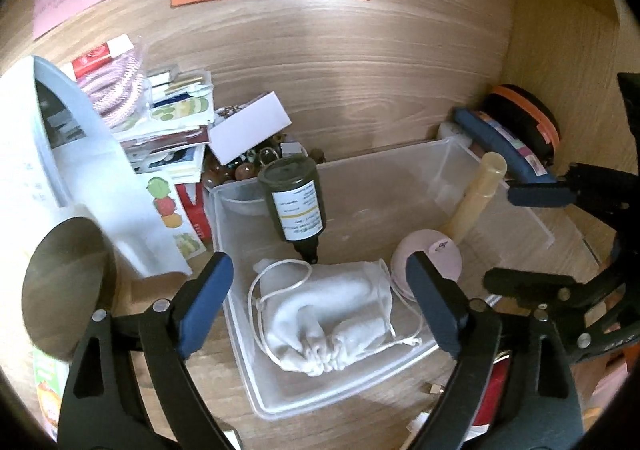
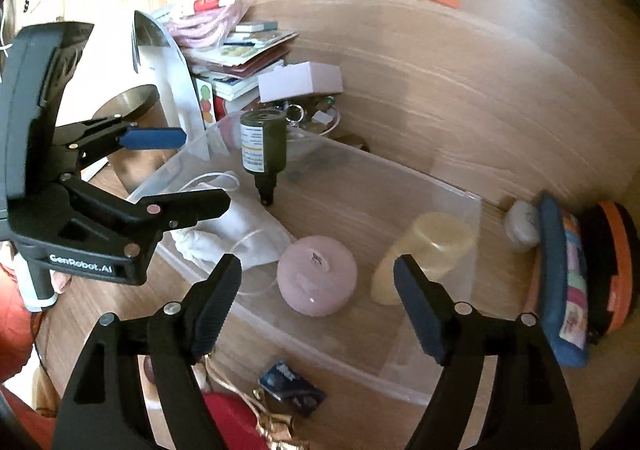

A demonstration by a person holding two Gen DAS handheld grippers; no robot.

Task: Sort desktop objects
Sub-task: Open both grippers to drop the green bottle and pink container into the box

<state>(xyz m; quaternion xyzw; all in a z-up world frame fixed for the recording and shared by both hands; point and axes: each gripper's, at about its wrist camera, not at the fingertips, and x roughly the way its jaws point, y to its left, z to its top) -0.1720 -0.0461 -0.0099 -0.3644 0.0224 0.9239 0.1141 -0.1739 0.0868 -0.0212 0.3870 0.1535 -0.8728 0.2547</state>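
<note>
Since the clear plastic bin [image 1: 516, 210] already held a white drawstring pouch [image 1: 332, 318], a dark green bottle [image 1: 296, 202] tipped neck-down, a pink round case [image 2: 316, 274] and a pale yellow tube [image 2: 428, 254], it looked to be the collecting place. Both grippers hovered over its near edge, the left gripper [image 1: 320, 298] above the pouch, the right gripper [image 2: 318, 300] above the case, each with jaws spread wide and holding nothing. Behind, a paper stack [image 1: 168, 122] and blue pouch [image 2: 560, 282] lay unsorted on the wooden desk [image 1: 360, 70].

1. The clear bin [image 1: 500, 186] has free floor in its middle.
2. A dark bottle [image 1: 294, 196] leans at its far-left corner.
3. A white pouch [image 1: 332, 320] fills the near-left part.
4. A yellow tube [image 1: 478, 196] leans on the right wall.
</note>
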